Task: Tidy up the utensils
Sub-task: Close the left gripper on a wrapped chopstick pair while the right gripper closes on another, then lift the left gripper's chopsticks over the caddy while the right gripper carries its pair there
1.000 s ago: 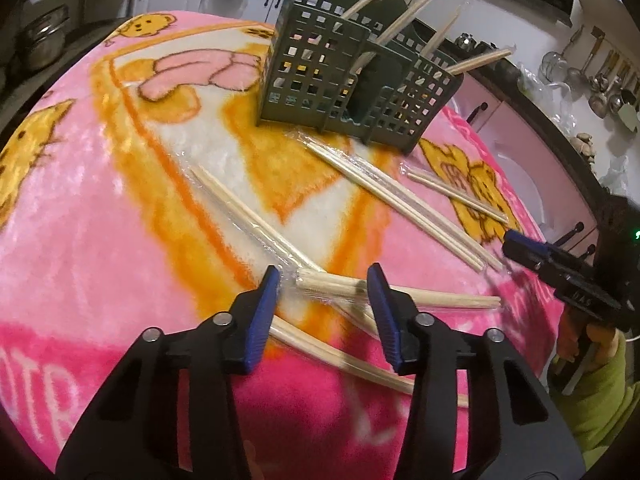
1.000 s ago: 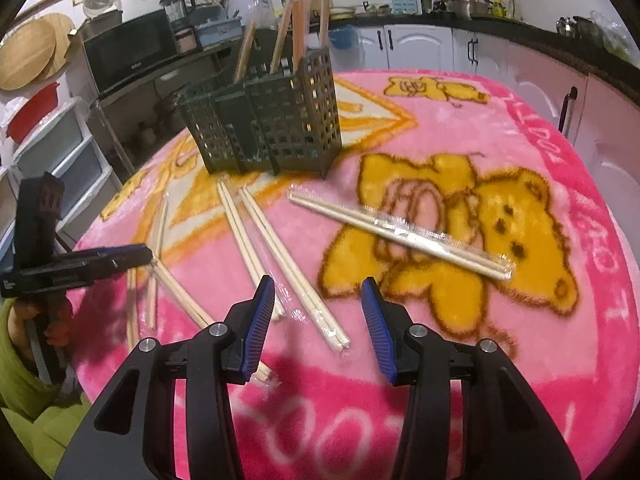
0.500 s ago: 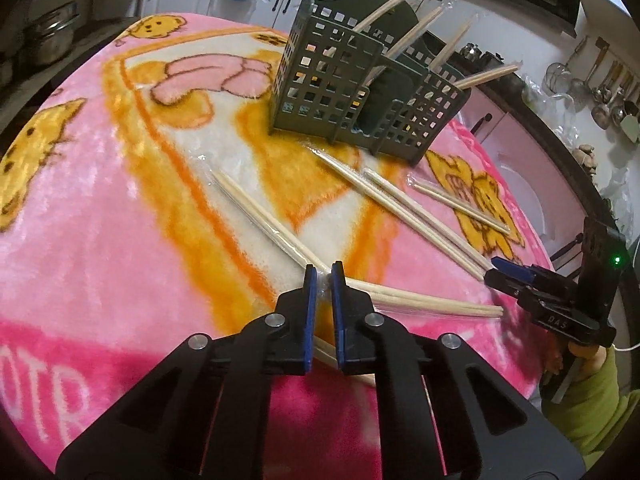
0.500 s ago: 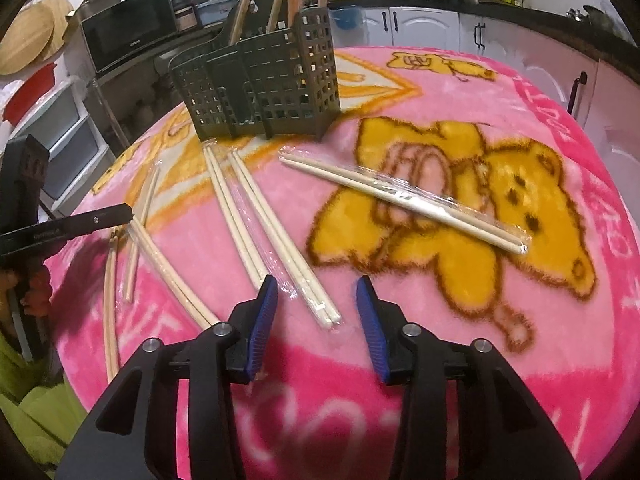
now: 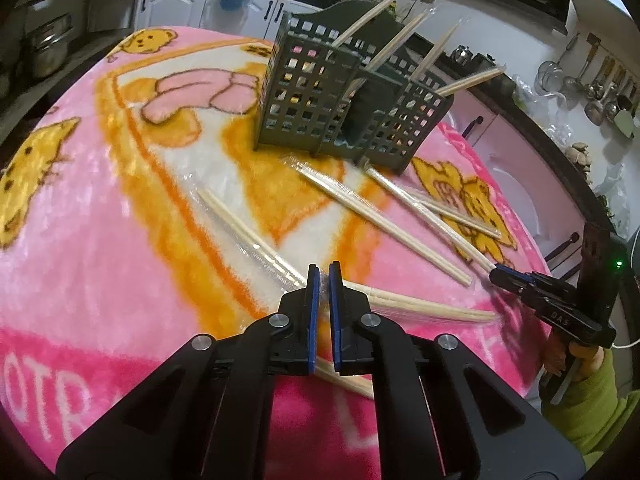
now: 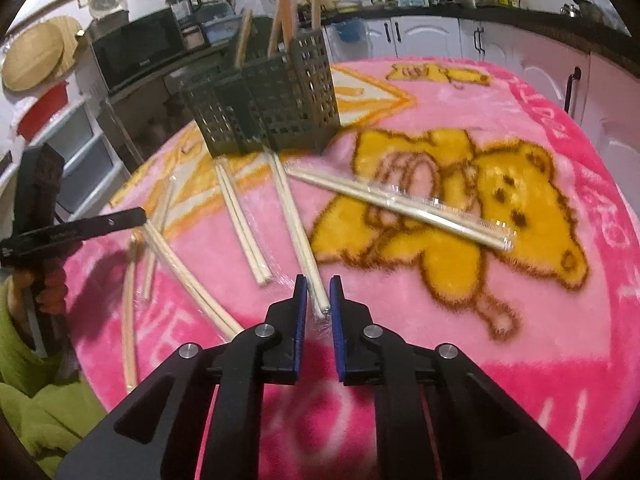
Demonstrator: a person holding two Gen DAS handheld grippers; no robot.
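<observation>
Wrapped chopstick pairs lie scattered on the pink blanket (image 5: 100, 272) that covers the table. In the left wrist view, lower centre, the left gripper (image 5: 324, 276) is clenched on the end of one wrapped pair (image 5: 420, 306), which runs from the fingers toward the right of the frame. In the right wrist view, lower centre, the right gripper (image 6: 318, 292) has just been closing around the near end of another wrapped pair (image 6: 296, 232); the blue pads stand just beside it, and whether they press on it cannot be told. That pair runs up the frame to the foot of the holder. Further pairs lie left and right of it, one (image 6: 400, 204) across the bear print. Beyond, in the upper centre of both views, the dark grid utensil holder (image 6: 276, 100) stands upright with several chopsticks (image 5: 360, 20) leaning out of its compartments.
</observation>
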